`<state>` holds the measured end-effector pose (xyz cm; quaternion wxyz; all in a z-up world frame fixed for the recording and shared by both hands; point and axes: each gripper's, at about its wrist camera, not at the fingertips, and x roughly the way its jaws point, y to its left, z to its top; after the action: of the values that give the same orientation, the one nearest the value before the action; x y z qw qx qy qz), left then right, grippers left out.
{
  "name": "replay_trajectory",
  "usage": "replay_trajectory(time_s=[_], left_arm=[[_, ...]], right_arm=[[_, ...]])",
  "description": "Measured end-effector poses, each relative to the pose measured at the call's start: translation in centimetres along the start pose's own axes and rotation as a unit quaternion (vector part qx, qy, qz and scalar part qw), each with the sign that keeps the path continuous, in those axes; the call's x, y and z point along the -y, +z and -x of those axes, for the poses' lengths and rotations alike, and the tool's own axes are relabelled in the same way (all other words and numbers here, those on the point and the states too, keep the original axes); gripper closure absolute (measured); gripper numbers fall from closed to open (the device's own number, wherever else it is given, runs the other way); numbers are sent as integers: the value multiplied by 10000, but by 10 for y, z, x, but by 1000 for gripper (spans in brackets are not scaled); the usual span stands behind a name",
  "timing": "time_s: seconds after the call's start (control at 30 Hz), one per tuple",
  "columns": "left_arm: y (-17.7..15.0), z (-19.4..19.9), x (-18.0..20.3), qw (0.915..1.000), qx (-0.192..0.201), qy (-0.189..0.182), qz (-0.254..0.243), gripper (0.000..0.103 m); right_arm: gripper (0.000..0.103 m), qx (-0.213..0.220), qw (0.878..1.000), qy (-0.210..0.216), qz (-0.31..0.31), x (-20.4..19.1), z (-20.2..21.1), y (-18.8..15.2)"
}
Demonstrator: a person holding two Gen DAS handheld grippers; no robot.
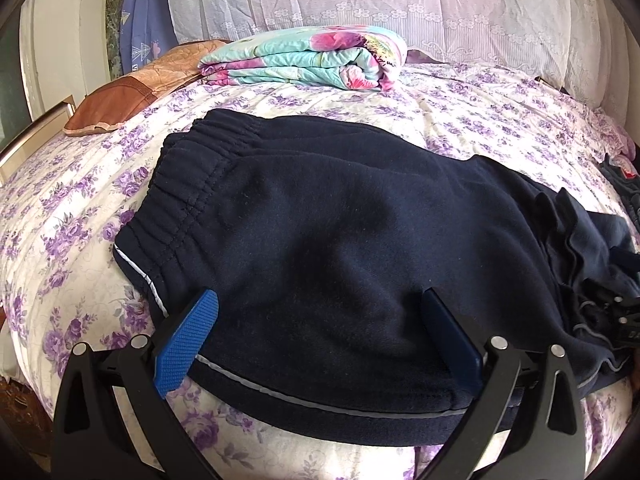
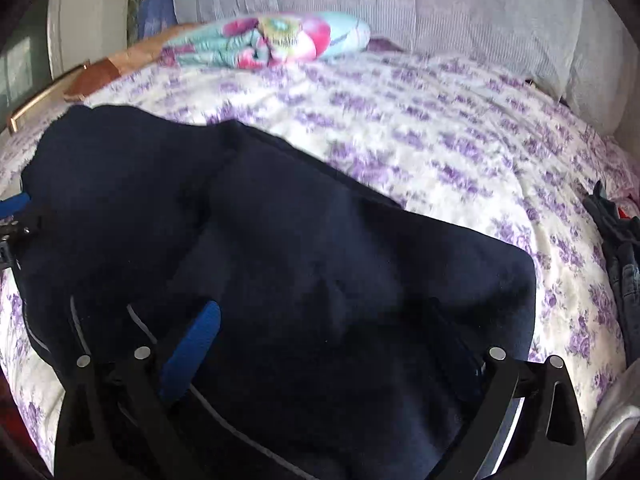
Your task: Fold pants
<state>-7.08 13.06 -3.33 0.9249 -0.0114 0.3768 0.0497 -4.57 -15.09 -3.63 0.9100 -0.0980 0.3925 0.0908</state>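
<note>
Dark navy pants (image 1: 340,220) lie folded on the bed, with the elastic waistband (image 1: 192,184) at the upper left and a grey stripe along the near edge. My left gripper (image 1: 320,312) is open wide just above the near part of the pants, and its blue pads grip nothing. In the right wrist view the same pants (image 2: 280,220) fill the lower left. My right gripper (image 2: 326,328) hovers open over the fabric near its right end, with cloth under the fingers but none pinched. One blue finger (image 2: 16,200) of the left gripper shows at the left edge.
The bed has a purple-flowered sheet (image 1: 460,120). A folded floral quilt (image 1: 304,56) and a brown pillow (image 1: 132,92) lie at the far side. Behind them is a lace-covered backrest (image 1: 400,0). Dark clothes (image 2: 620,248) are piled at the right edge of the bed.
</note>
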Motion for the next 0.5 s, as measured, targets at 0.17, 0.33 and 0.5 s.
replay_trajectory(time_s=[0.17, 0.33, 0.5], left_arm=[[0, 0, 1, 10000, -3, 63, -21, 4], [1, -1, 1, 10000, -12, 79, -36, 4], [1, -2, 1, 9999, -21, 93, -41, 4]], right_arm=[[3, -15, 10000, 25, -24, 2, -1, -3], [3, -78, 9998, 150, -70, 6, 0, -6], [4, 445, 9978, 405, -289, 15, 22, -13]])
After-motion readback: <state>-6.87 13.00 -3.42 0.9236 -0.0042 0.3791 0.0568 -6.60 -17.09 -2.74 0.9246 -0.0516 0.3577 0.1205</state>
